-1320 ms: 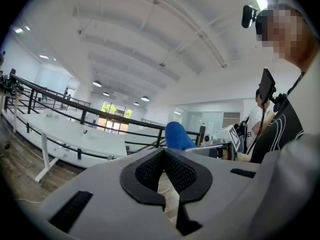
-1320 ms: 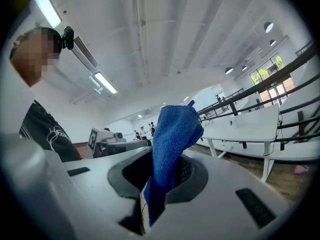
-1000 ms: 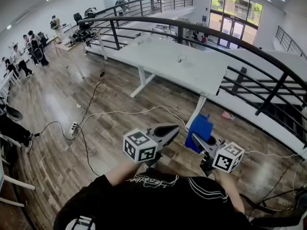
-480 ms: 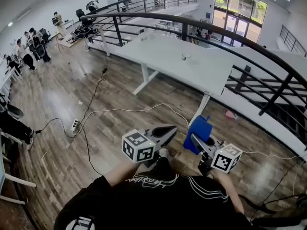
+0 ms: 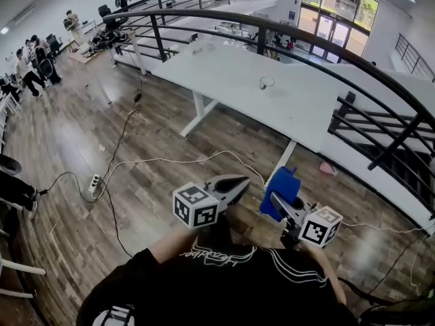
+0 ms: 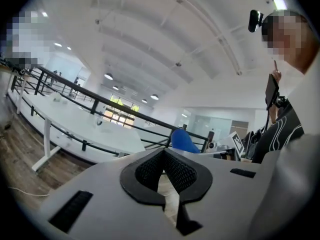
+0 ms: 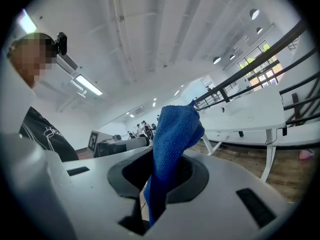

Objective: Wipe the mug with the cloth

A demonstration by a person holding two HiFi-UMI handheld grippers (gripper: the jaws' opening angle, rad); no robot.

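Right gripper [image 5: 277, 201] clamps cloth [image 7: 172, 139] upright between its jaws; left gripper [image 6: 163, 154], jaws together, holds nothing. Both hover above floor [image 5: 68, 148].

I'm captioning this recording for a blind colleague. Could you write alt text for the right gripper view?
The right gripper is shut on a blue cloth that stands up from between its jaws. Behind it are a long white table, a wood floor and a black railing.
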